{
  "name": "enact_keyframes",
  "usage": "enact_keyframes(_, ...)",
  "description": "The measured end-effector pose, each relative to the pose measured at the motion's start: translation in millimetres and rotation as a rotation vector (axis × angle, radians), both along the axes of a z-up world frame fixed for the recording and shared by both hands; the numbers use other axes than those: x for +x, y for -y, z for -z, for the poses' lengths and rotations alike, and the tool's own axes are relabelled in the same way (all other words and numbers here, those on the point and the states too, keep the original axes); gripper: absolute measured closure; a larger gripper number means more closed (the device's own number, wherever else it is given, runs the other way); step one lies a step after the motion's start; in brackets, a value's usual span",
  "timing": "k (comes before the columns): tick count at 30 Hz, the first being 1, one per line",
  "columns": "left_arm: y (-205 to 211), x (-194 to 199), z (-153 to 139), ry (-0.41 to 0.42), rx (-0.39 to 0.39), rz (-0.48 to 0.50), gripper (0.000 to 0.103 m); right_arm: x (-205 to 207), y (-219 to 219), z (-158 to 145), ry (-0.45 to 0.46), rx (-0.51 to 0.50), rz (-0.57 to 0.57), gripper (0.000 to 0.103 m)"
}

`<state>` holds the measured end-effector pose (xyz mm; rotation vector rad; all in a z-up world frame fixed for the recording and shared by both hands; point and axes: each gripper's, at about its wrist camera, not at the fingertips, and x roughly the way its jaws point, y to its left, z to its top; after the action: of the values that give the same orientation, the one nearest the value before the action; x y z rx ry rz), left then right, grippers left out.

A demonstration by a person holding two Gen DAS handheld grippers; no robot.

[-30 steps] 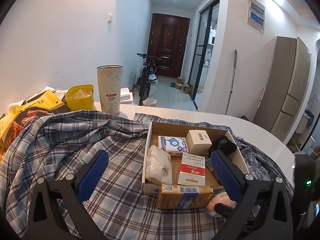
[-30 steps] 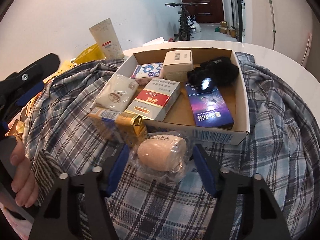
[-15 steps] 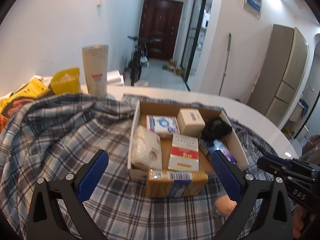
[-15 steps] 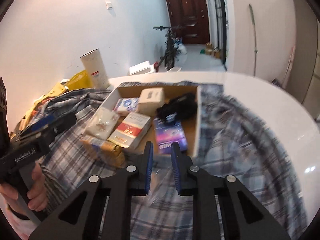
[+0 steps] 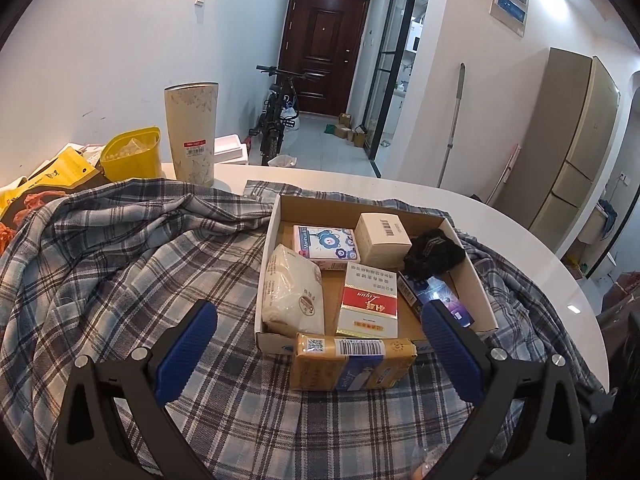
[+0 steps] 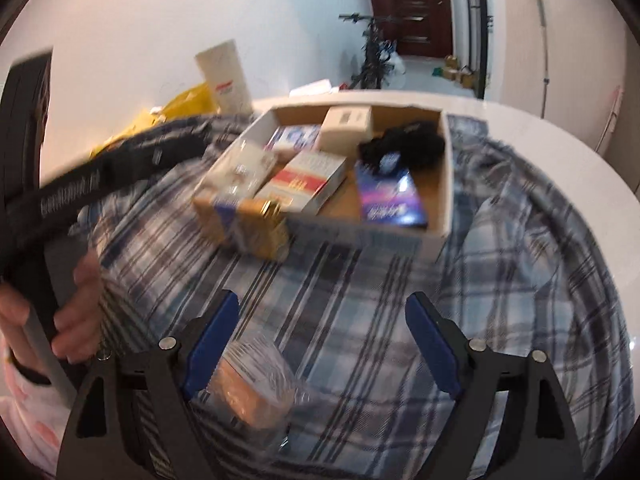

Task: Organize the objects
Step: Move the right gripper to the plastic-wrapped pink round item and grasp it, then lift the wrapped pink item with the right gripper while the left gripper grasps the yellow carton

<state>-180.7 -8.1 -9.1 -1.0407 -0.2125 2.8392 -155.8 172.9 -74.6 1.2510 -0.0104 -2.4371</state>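
Two wrist views over a round white table (image 5: 520, 232) draped w/ a plaid shirt (image 5: 120, 272).

Cardboard tray (image 5: 476, 280) set on the shirt, holding a white pouch (image 5: 294, 288), red-and-white carton (image 5: 370, 300), flowered tissue pack (image 5: 326, 242), white cube box (image 5: 382, 234), black bundle (image 5: 434, 250) and purple box (image 5: 436, 296). Packed side by side, likely to keep small goods together. Gold-and-blue box (image 5: 352, 366) outside, touching the tray's near wall, apparently waiting its turn.

Left gripper (image 5: 320, 356): blue pads spread wide, nothing between them but the gold box further ahead, untouched. Released, hovering.

Right gripper (image 6: 324, 344): jaws opening. Plastic-wrapped bun (image 6: 252, 384) lying on the shirt beside the left pad; contact w/ that pad too blurred to call, far pad clear of it. Not clenched.

Right view only: most of the bun, plus a hand (image 6: 72, 308) gripping the other tool's black handle. Left view only: sharp labels and barcodes, tall speckled tumbler (image 5: 192, 132), yellow tub (image 5: 132, 152); bun just a sliver at the bottom edge.
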Motion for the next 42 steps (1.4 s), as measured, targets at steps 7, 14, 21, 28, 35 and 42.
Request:
enact_keyframes(7, -1, 14, -12, 0.022, 0.008, 0.021, 0.000, 22, 3, 7, 0.047, -0.062, 0.059, 0.019)
enact_keyframes(14, -1, 51, -19, -0.009, -0.034, 0.042, 0.000, 26, 7, 15, 0.072, -0.096, 0.096, 0.024)
enact_keyframes(21, 4, 57, -18, 0.007, -0.027, 0.027, 0.000, 28, 17, 19, 0.069, -0.074, 0.065, 0.037)
enact_keyframes(28, -1, 61, -31, -0.016, -0.058, 0.031, 0.000, 26, 3, -10, -0.035, -0.035, 0.083, 0.051)
enact_keyframes(35, -5, 47, -44, -0.001, -0.024, 0.086, 0.000, 8, -28, -73, -0.222, -0.013, 0.155, 0.051)
enact_keyframes(42, -21, 6, -29, 0.067, 0.022, 0.155, 0.000, -16, -41, -114, -0.399, 0.000, 0.243, 0.049)
